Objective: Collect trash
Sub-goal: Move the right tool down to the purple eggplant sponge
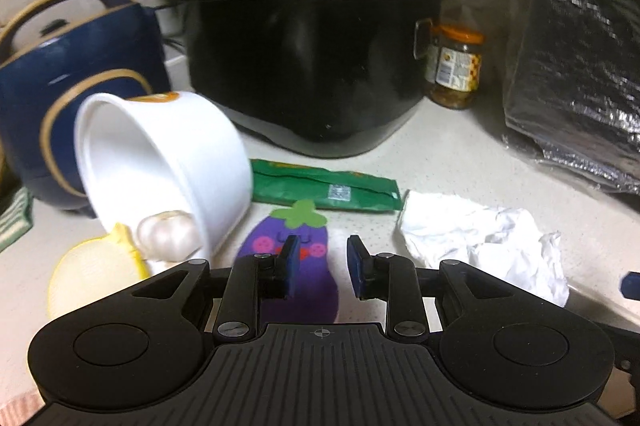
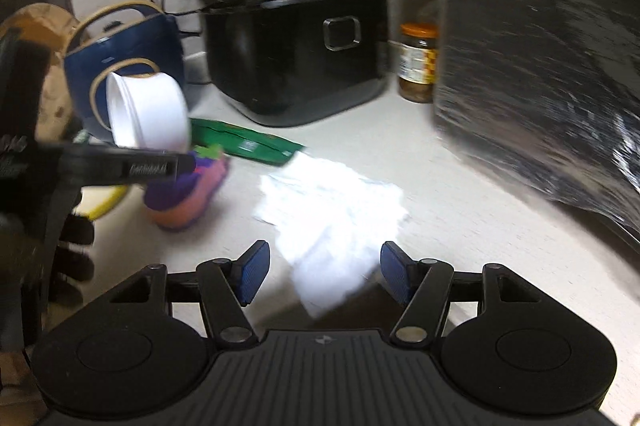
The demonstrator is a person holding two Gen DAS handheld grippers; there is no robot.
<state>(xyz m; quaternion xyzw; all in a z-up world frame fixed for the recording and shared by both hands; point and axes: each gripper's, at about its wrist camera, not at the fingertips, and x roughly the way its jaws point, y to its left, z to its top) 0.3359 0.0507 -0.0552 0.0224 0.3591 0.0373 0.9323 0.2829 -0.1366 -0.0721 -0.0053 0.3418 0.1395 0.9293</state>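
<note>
Right wrist view: crumpled paper (image 2: 332, 209) at 12 o'clock judged light, crushable (pinch raised fold); right gripper (image 2: 324, 276) and left gripper (image 1: 320, 266) released, nothing held.

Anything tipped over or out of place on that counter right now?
Yes: the white bowl lies tipped on its side against the blue kettle, a garlic bulb at its mouth. Crumpled paper and a green wrapper litter the counter.
</note>
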